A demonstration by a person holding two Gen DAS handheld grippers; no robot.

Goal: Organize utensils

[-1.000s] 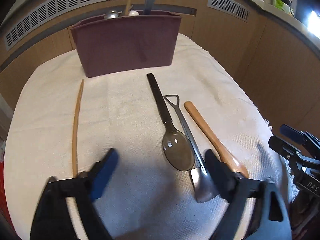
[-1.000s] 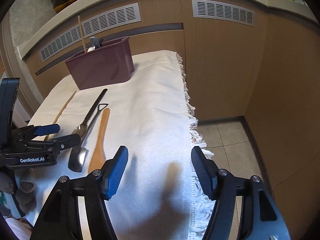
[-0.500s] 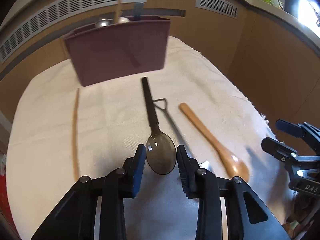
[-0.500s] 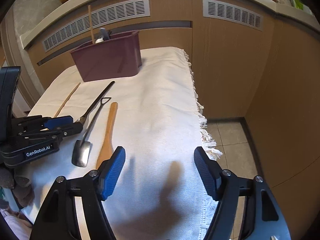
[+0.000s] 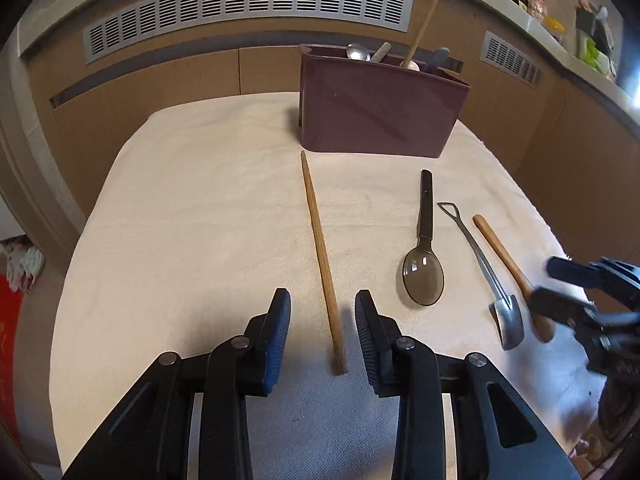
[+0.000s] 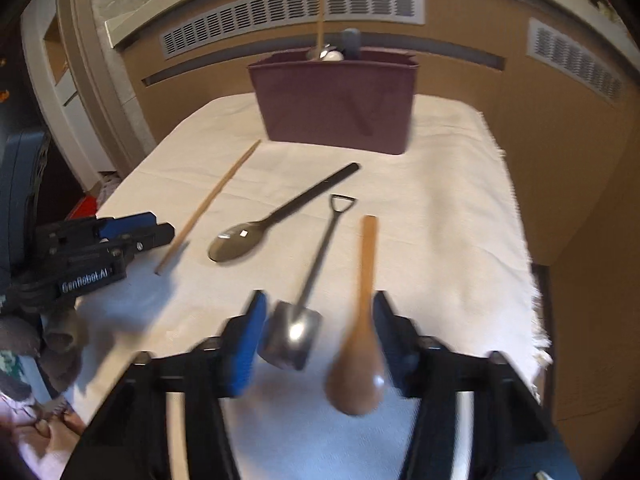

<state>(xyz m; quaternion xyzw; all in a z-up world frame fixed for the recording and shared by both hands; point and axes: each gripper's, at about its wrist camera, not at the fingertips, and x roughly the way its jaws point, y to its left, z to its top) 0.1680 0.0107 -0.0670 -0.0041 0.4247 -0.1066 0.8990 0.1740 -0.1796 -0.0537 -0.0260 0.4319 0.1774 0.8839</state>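
A long wooden chopstick (image 5: pixel 320 240) lies on the cloth, and its near end sits between the jaws of my left gripper (image 5: pixel 323 320). Those jaws are opening slightly and the pads do not touch it. To its right lie a dark translucent spoon (image 5: pixel 424 276), a metal shovel-shaped spoon (image 5: pixel 480 252) and a wooden spoon (image 5: pixel 500 248). My right gripper (image 6: pixel 320 332) is closing, with the metal spoon's head (image 6: pixel 292 336) and the wooden spoon's bowl (image 6: pixel 356 376) both between its jaws. I see no firm press. A maroon holder (image 6: pixel 336 108) stands behind.
The holder (image 5: pixel 380 116) contains several utensils and an upright chopstick. A cream cloth (image 5: pixel 200 220) covers the table, with a fringed edge (image 6: pixel 536 320) dropping off at the right. Wooden cabinets with vent grilles close the back. A person's hand (image 6: pixel 40 432) shows at the lower left.
My left gripper slid left from the dark spoon to the chopstick, its jaws narrower than a second ago. My right gripper moved left from bare cloth over the metal and wooden spoons, and its jaws narrowed.
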